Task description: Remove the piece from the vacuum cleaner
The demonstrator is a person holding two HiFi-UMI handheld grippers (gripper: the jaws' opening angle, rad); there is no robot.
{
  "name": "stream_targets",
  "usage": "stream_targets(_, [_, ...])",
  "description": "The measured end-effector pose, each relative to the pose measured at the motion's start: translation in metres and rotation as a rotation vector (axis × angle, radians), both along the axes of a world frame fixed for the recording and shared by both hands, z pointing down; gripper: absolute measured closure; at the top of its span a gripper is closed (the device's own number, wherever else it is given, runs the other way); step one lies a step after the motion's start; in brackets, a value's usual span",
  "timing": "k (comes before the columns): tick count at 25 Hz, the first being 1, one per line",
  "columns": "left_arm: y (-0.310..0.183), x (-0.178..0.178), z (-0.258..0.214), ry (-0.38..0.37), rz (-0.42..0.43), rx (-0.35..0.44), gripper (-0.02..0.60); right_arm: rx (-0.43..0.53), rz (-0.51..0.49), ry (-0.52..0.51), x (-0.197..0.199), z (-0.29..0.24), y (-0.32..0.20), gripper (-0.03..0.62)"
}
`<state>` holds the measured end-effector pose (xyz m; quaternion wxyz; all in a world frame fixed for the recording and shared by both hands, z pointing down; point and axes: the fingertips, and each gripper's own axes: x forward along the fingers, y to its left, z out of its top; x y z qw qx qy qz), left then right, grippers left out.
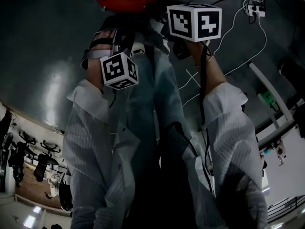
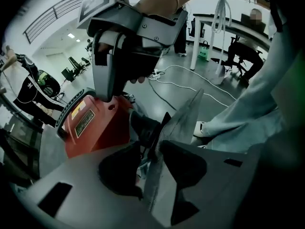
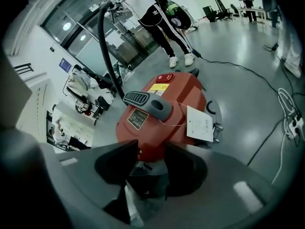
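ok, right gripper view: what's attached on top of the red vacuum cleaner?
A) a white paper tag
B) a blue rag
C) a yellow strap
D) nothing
A: a white paper tag lies on the red vacuum cleaner, on a thin string that runs towards the grey handle.

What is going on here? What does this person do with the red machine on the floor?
A person stands over a red vacuum cleaner on the floor, with a two-jaw gripper in each hand. Both grippers point down toward it. The left gripper and the right gripper have their jaws apart and grip nothing. A black hose runs up from the machine, and a white tag hangs near its grey handle. No piece is taken hold of yet.
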<state>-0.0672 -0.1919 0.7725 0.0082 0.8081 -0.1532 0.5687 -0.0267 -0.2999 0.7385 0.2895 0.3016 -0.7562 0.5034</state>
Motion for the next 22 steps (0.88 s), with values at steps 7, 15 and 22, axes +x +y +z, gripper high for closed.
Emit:
stream_targets(7, [0.008, -0.001, 0.007, -0.028, 0.033, -0.101, 0.449, 0.001, 0.018, 0.055, 0.003, 0.008, -0.002, 0.454])
stream_targets(15, [0.006, -0.003, 0.010, -0.069, 0.040, -0.146, 0.501, 0.018, 0.014, 0.062, 0.002, 0.007, -0.003, 0.454])
stream_targets(22, [0.034, -0.005, 0.006, -0.049, 0.053, -0.326, 0.554, 0.024, 0.019, 0.062, 0.002, 0.008, -0.002, 0.454])
